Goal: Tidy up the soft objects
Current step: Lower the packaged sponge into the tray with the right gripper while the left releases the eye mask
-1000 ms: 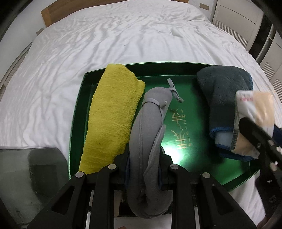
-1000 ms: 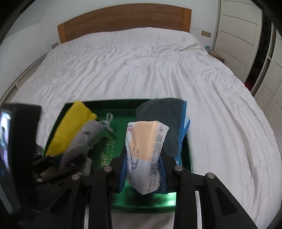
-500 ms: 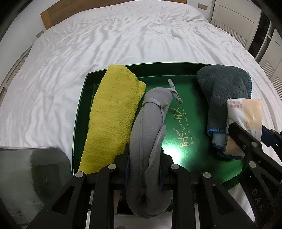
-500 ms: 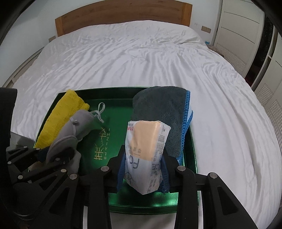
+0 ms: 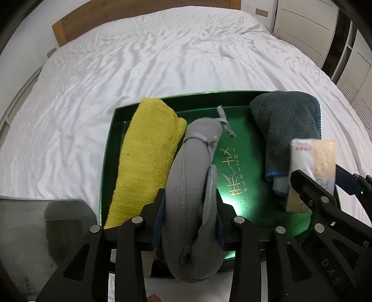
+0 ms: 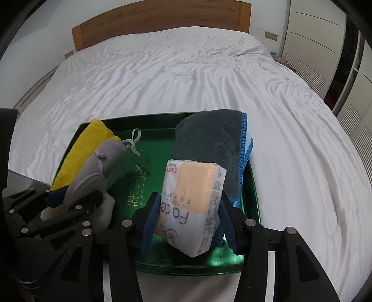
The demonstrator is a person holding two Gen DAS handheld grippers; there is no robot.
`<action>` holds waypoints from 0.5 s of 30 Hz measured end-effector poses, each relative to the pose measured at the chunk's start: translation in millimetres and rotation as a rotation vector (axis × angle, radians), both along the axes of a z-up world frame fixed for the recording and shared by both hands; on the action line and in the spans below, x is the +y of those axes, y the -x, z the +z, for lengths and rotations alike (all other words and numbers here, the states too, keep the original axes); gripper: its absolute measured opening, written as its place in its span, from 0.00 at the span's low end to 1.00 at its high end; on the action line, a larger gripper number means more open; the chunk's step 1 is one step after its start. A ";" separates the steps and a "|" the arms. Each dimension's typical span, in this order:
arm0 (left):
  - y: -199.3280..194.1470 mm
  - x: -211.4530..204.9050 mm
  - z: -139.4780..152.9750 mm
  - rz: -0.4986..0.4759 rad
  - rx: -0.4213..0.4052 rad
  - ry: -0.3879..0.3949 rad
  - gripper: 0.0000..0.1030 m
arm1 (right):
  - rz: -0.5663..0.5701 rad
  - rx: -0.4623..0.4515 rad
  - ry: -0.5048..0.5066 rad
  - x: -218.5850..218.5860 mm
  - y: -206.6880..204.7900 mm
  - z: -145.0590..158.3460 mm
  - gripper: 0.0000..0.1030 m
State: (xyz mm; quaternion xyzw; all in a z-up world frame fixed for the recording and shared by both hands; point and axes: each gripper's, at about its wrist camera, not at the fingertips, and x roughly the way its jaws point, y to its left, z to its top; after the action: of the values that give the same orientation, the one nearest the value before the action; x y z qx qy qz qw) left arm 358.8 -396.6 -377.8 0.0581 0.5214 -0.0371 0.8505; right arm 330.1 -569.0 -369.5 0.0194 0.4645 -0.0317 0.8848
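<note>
A green tray [image 5: 241,130] [image 6: 153,144] lies on the bed. In it lie a rolled yellow towel [image 5: 146,158] [image 6: 88,144] at the left and a folded dark grey towel with blue edging [image 5: 288,120] [image 6: 214,139] at the right. My left gripper [image 5: 189,197] [image 6: 76,204] has a grey neck pillow [image 5: 195,167] [image 6: 109,153] between its opening jaws. The pads still touch its sides as it lies beside the yellow towel. My right gripper [image 6: 188,199] [image 5: 313,185] is opening around a tissue pack [image 6: 193,185] [image 5: 311,158]. The pack rests on the tray against the dark towel, with small gaps at both pads.
The rumpled white sheet [image 6: 186,81] spreads all round the tray. A wooden headboard [image 6: 162,21] stands at the far end and white wardrobe doors [image 6: 313,34] along the right. A grey panel [image 5: 34,232] fills the left wrist view's lower left corner.
Both pairs of jaws have spread wider. The tissue pack has come down onto the tray and stands free of the right pads. The grey pillow has swelled out between the left pads.
</note>
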 end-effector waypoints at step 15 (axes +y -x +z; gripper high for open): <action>9.4 6.5 22.7 -0.003 -0.061 -0.003 0.32 | -0.011 -0.051 -0.044 3.5 18.1 26.3 0.52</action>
State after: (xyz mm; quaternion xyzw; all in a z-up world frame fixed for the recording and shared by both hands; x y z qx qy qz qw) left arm 349.3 -390.1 -355.2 0.0613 0.4952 -0.0356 0.8659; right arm 312.0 -565.4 -343.2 0.0420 0.4421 -0.0259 0.8956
